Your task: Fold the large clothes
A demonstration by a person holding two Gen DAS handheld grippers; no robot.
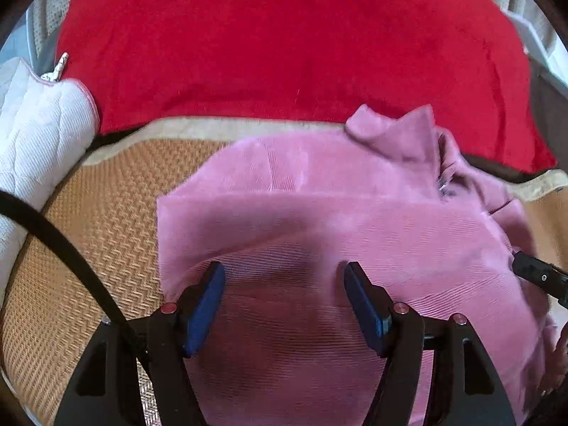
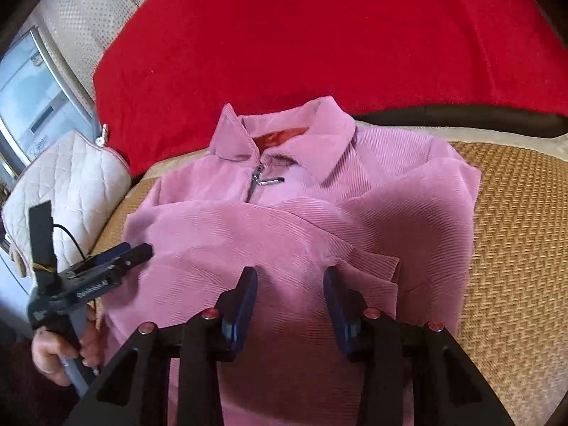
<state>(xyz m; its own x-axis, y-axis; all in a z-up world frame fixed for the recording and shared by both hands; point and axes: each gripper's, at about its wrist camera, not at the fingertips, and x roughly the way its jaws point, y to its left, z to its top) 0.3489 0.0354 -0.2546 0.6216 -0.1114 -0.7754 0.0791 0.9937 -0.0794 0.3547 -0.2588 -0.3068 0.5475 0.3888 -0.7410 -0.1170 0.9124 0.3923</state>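
A pink corduroy jacket (image 2: 284,220) lies front up on a woven mat, its collar (image 2: 284,135) at the far end, its zip closed and both sleeves laid across the chest. My right gripper (image 2: 291,277) hovers over the lower middle of the jacket with a gap between its blue pads and no cloth in it. My left gripper (image 1: 284,273) stands wide open above the jacket's (image 1: 319,230) left half, nothing between its fingers. In the right wrist view the left gripper (image 2: 140,252) shows at the jacket's left edge, held by a hand (image 2: 53,351).
The tan woven mat (image 2: 514,230) reaches out to the right and left of the jacket. A red blanket (image 2: 319,35) lies bunched behind the collar. A white quilted cushion (image 2: 71,188) sits at the far left. A black cable (image 1: 64,248) crosses the left wrist view.
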